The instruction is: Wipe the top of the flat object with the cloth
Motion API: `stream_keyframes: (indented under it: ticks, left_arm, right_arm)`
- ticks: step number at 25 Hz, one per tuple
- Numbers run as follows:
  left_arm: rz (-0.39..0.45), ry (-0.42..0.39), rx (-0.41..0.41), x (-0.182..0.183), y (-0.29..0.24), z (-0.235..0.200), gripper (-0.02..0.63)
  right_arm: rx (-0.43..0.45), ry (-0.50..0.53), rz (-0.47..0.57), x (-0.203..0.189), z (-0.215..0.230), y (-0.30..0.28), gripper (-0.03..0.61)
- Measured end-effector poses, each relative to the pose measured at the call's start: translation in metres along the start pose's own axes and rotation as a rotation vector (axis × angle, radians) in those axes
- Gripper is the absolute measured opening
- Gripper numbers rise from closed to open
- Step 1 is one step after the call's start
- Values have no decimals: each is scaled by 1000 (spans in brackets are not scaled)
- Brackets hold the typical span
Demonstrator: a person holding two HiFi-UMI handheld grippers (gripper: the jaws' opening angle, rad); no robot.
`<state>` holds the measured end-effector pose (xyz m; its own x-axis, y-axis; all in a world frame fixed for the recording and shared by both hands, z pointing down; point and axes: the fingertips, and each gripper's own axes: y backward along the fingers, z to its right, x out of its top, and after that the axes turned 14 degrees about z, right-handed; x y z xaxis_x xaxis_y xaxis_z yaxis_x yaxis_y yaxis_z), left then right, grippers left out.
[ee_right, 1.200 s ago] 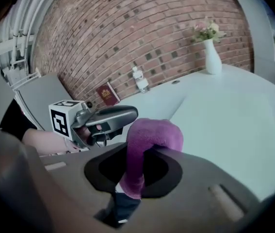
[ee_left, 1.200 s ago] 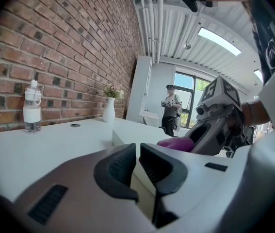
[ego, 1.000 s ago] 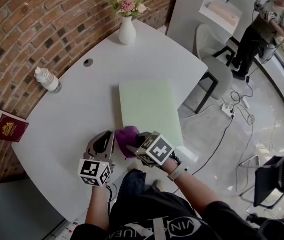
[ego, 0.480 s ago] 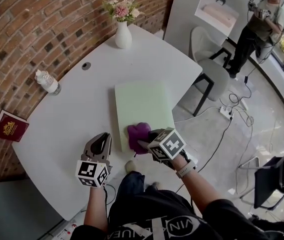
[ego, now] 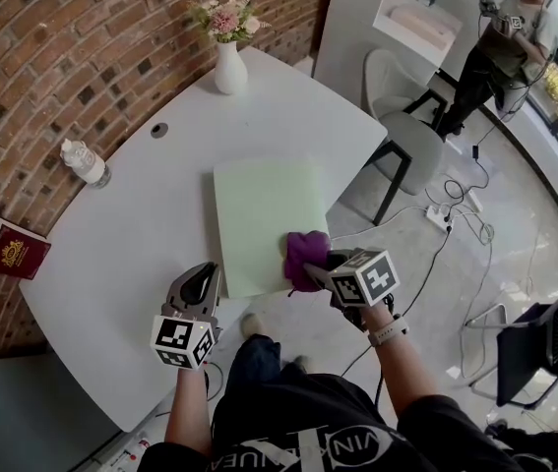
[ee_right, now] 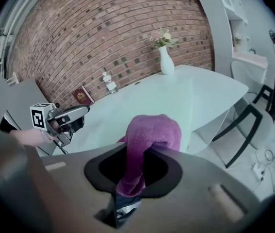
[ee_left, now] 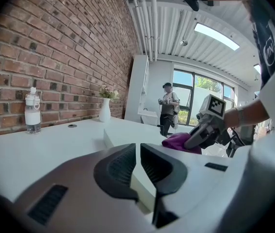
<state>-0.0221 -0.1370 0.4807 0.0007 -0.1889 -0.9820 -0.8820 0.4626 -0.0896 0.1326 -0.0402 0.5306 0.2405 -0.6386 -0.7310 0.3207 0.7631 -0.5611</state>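
Observation:
A pale green flat board (ego: 259, 214) lies on the white table (ego: 121, 264). My right gripper (ego: 320, 267) is shut on a purple cloth (ego: 304, 254), which it presses onto the board's near right corner. In the right gripper view the cloth (ee_right: 151, 136) bulges out between the jaws over the board (ee_right: 169, 98). My left gripper (ego: 196, 289) hovers over the table just left of the board's near edge, shut and empty. In the left gripper view its jaws (ee_left: 138, 154) meet, with the cloth (ee_left: 177, 141) and the right gripper (ee_left: 204, 129) beyond them.
A white vase of flowers (ego: 227, 65) stands at the table's far end. A water bottle (ego: 84, 162) and a red booklet (ego: 15, 249) are at the left. A grey chair (ego: 411, 138) and floor cables (ego: 456, 214) lie to the right. A person (ego: 495, 37) stands far off.
The right gripper has dragged the cloth rightwards along the board's near edge, from its left corner to its right corner. The left gripper has stayed shut in about the same spot.

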Motion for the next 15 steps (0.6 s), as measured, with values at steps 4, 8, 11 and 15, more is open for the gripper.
stream_keyframes:
  ticks: [4, 8, 11, 15]
  left_arm:
    - [1, 1, -5, 0, -1, 6, 31]
    - [3, 3, -4, 0, -2, 11, 31]
    - [3, 7, -4, -2, -3, 13, 31]
    - [-3, 9, -15, -3, -8, 17, 31]
  right_arm:
    - [-42, -27, 25, 1, 19, 17, 63]
    - [-78, -41, 44, 2, 32, 32, 63]
    - [-108, -52, 41, -4, 45, 40, 63]
    - [-138, -78, 30, -13, 61, 45, 63]
